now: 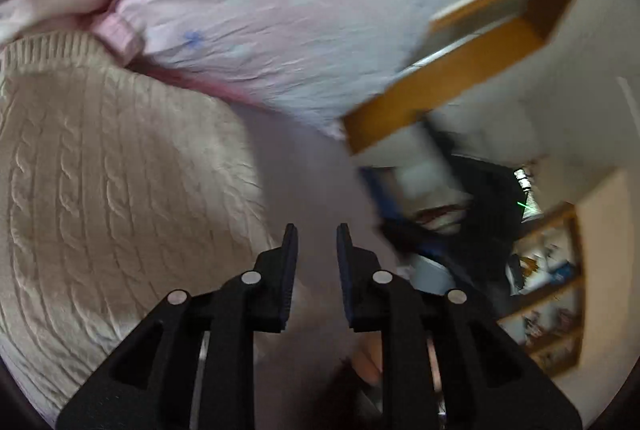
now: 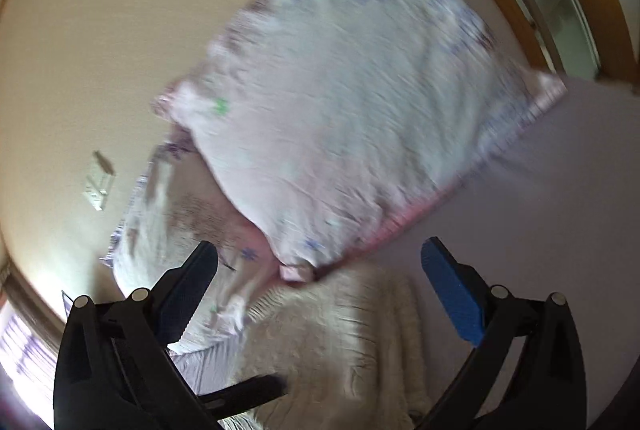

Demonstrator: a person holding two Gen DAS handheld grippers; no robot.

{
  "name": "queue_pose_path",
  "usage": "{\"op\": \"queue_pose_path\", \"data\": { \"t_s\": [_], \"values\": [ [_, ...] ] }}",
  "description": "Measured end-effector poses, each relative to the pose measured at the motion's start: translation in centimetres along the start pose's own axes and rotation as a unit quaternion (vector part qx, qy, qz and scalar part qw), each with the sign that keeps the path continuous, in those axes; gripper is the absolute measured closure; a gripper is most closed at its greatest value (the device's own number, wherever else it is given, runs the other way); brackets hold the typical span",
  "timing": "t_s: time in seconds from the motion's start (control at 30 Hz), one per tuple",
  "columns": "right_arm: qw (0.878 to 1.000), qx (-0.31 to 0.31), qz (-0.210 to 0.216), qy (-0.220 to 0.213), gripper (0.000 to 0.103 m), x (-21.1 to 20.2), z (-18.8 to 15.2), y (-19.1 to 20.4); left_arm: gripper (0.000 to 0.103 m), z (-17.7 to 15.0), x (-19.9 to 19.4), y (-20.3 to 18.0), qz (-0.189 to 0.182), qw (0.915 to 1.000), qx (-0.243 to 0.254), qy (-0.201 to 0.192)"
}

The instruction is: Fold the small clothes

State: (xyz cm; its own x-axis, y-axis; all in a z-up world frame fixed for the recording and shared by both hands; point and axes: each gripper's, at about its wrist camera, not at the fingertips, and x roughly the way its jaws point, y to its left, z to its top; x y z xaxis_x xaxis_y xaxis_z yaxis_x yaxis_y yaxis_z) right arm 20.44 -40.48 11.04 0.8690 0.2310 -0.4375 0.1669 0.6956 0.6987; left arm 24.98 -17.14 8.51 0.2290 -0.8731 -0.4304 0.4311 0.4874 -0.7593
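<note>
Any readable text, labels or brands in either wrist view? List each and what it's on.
None readable.
Items on the wooden shelf: any printing too small and blurred.
Pink pillow: flower print only, no words.
Cream knit sweater: no label visible.
Wall plate: no legible marking.

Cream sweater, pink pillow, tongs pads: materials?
Cream sweater: looks like chunky knit yarn, wool or acrylic, matte; raised cable ribs show. Pink pillow: thin woven fabric, likely cotton, matte; fine wrinkles and a printed flower pattern. Left tongs and right tongs: black rigid plastic, probably, with metal pins; pads blue and textured, rubber or plastic, unclear.
</note>
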Motion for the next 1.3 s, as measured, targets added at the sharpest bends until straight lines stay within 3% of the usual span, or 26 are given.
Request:
{"op": "queue_pose_path", "data": {
  "t_s": [0.03, 0.1, 0.13, 0.2, 0.23, 0.27, 0.3, 0.4, 0.43, 0.47, 0.5, 0.57, 0.63, 0.67, 0.8, 0.83, 0.87, 0.97, 1.03, 1.07, 1.1, 1.13, 1.17, 1.23, 1.3],
  "values": [
    [1.000, 0.001, -0.004, 0.020, 0.001, 0.6, -0.1, -0.2, 0.078, -0.3, -1.5, -0.3, 0.005, 0.9998, 0.014, -0.016],
    [0.998, 0.000, -0.012, 0.064, 0.001, 2.0, -0.4, -0.3, 0.052, -0.8, -4.7, 0.0, 0.048, 0.9969, 0.035, -0.053],
    [0.996, -0.007, -0.018, 0.090, 0.001, 2.9, -0.7, -0.2, 0.050, -1.1, -6.9, 0.8, 0.097, 0.9915, 0.037, -0.079],
    [0.991, -0.026, -0.052, 0.123, 0.002, 4.4, -1.4, -0.1, 0.046, -1.4, -8.5, 2.4, 0.157, 0.9830, 0.026, -0.091],
    [0.987, -0.037, -0.072, 0.140, 0.011, 5.3, -1.9, 0.0, 0.046, -1.7, -9.2, 3.8, 0.184, 0.9789, 0.009, -0.089],
    [0.984, -0.042, -0.078, 0.151, 0.028, 5.7, -2.3, 0.0, 0.045, -1.7, -9.4, 4.8, 0.190, 0.9779, -0.005, -0.086],
    [0.982, -0.047, -0.080, 0.162, 0.035, 6.0, -2.6, 0.0, 0.045, -2.2, -10.3, 6.1, 0.190, 0.9781, -0.023, -0.081],
    [0.978, -0.073, -0.088, 0.172, 0.047, 6.5, -3.3, 0.4, 0.045, -3.8, -10.6, 7.7, 0.164, 0.9823, -0.053, -0.073],
    [0.974, -0.091, -0.094, 0.184, 0.047, 7.1, -3.8, 0.7, 0.045, -4.5, -10.7, 7.4, 0.158, 0.9836, -0.042, -0.077],
    [0.967, -0.117, -0.102, 0.201, 0.068, 8.1, -4.6, 1.2, 0.045, -5.0, -10.6, 6.7, 0.155, 0.9841, -0.029, -0.081],
    [0.966, -0.127, -0.103, 0.201, 0.082, 8.6, -5.0, 1.4, 0.045, -5.4, -10.9, 6.1, 0.156, 0.9836, -0.005, -0.091],
    [0.969, -0.143, -0.118, 0.165, 0.085, 8.6, -5.0, 1.9, 0.043, -6.0, -10.8, 3.6, 0.170, 0.9780, 0.059, -0.106],
    [0.974, -0.115, -0.129, 0.147, 0.086, 8.5, -4.3, 0.8, 0.039, -6.4, -9.4, 1.3, 0.190, 0.9692, 0.127, -0.092],
    [0.974, -0.105, -0.140, 0.142, 0.093, 8.5, -3.9, 0.1, 0.038, -6.3, -8.6, 0.7, 0.196, 0.9668, 0.142, -0.083],
    [0.975, -0.103, -0.135, 0.142, 0.093, 8.8, -3.5, -0.5, 0.038, -7.7, -5.8, 0.2, 0.246, 0.9536, 0.173, -0.011],
    [0.978, -0.104, -0.120, 0.135, 0.092, 8.3, -3.2, -0.1, 0.038, -8.2, -5.2, 0.2, 0.265, 0.9472, 0.181, 0.000],
    [0.981, -0.103, -0.103, 0.127, 0.091, 7.4, -2.9, 0.4, 0.038, -8.6, -5.5, 0.2, 0.267, 0.9462, 0.183, 0.001],
    [0.988, -0.103, -0.018, 0.115, 0.084, 2.4, -3.0, 2.2, 0.038, -9.5, -8.0, 0.5, 0.240, 0.9571, 0.161, -0.011],
    [0.979, -0.151, 0.047, 0.129, 0.082, -0.6, -4.7, 4.7, 0.038, -9.8, -10.3, 0.7, 0.230, 0.9603, 0.154, -0.037],
    [0.971, -0.175, 0.064, 0.151, 0.073, -1.5, -6.1, 5.9, 0.038, -9.5, -11.0, 0.7, 0.224, 0.9616, 0.151, -0.051],
    [0.965, -0.190, 0.066, 0.167, 0.068, -1.6, -7.2, 6.4, 0.038, -9.4, -11.5, 0.8, 0.219, 0.9629, 0.145, -0.060],
    [0.960, -0.200, 0.051, 0.190, 0.057, -1.1, -8.3, 6.5, 0.038, -9.0, -12.0, 1.2, 0.211, 0.9665, 0.128, -0.071],
    [0.954, -0.206, 0.017, 0.216, 0.051, -0.2, -9.3, 6.1, 0.038, -8.5, -12.2, 1.7, 0.204, 0.9701, 0.110, -0.073],
    [0.941, -0.199, -0.084, 0.262, 0.056, 2.1, -10.9, 3.1, 0.037, -7.7, -11.9, 3.0, 0.197, 0.9747, 0.073, -0.075],
    [0.953, -0.148, -0.053, 0.258, 0.063, 1.4, -10.3, 1.5, 0.035, -7.0, -11.5, 4.4, 0.197, 0.9771, 0.038, -0.072]
  ]
}}
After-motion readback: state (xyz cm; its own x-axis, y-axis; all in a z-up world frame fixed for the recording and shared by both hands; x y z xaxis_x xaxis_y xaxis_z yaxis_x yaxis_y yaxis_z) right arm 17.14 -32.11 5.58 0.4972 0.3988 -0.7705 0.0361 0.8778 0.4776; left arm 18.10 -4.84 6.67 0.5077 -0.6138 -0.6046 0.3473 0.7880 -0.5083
